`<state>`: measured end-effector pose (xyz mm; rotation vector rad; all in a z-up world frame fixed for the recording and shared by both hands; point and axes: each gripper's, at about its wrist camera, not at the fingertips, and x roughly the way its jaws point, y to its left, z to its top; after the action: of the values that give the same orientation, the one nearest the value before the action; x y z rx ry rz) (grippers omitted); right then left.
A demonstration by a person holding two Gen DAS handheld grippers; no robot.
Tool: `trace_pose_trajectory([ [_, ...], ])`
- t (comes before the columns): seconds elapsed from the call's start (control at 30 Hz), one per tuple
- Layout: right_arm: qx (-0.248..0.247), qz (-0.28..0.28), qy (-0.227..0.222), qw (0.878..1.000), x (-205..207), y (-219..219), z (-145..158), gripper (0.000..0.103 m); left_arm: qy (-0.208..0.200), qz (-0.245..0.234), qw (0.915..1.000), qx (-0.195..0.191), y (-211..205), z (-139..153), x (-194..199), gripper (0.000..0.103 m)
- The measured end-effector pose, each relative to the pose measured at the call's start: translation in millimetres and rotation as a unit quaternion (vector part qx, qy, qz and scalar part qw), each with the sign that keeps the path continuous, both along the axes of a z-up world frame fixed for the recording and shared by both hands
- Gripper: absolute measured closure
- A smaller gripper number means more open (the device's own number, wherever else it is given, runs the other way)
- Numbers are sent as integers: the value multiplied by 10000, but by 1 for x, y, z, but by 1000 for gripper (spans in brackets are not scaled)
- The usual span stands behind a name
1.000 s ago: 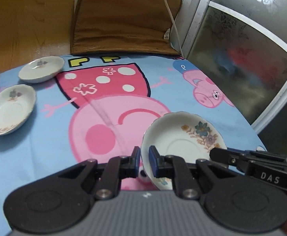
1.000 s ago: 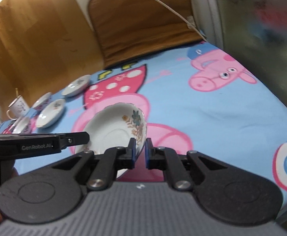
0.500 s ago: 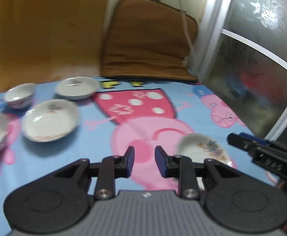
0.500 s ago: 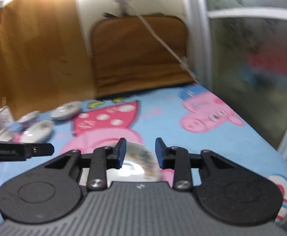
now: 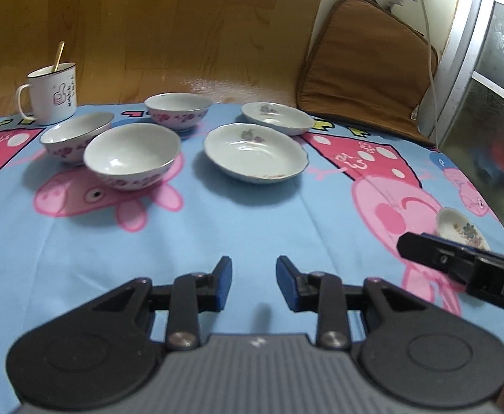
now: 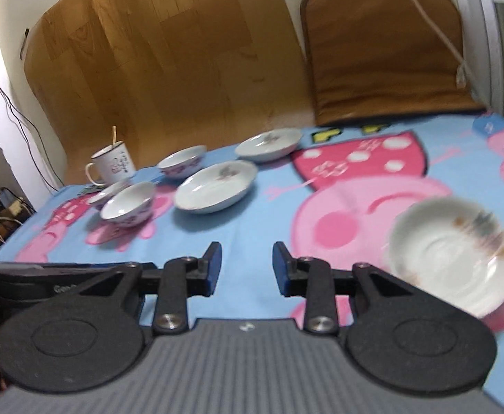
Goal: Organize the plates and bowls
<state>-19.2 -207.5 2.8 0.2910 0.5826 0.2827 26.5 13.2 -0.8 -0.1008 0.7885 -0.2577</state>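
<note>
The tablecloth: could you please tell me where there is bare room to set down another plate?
Free: the blue tablecloth between the near plate and the floral plate. Crowded: the far left, around the bowls and the mug.

A second earlier both grippers were shut on the rim of the flowered plate (image 6: 453, 253), one on each side, holding it tilted above the cartoon cloth (image 5: 217, 227). Since then both let go. The left gripper (image 5: 254, 282) had its jaws opening, with nothing between them, and the right gripper (image 6: 247, 268) stood parted and empty. The plate lay flat on the cloth, off to the right of both grippers. Both swung left, so the mug (image 5: 52, 94), the three bowls (image 5: 131, 155) and the two pale plates (image 5: 256, 157) came into fuller view at the far left.
</note>
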Motion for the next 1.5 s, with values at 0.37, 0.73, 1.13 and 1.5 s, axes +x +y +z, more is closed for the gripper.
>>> trace_pose_trajectory([
  [0.37,-77,-109,166,9998,-3,16,-1,67,45,-153,9997,-177,9,-9,0,74],
  [0.73,-32,-95,311,9995,11,21,-3,67,43,-94,9993,-371,23,-6,2,74],
  [1.13,51,-136,377,9992,38,18,5,67,88,-35,9989,-453,30,-6,7,74],
  [1.5,82,-161,538,9984,61,16,4,67,125,2,9987,-501,37,-8,12,74],
])
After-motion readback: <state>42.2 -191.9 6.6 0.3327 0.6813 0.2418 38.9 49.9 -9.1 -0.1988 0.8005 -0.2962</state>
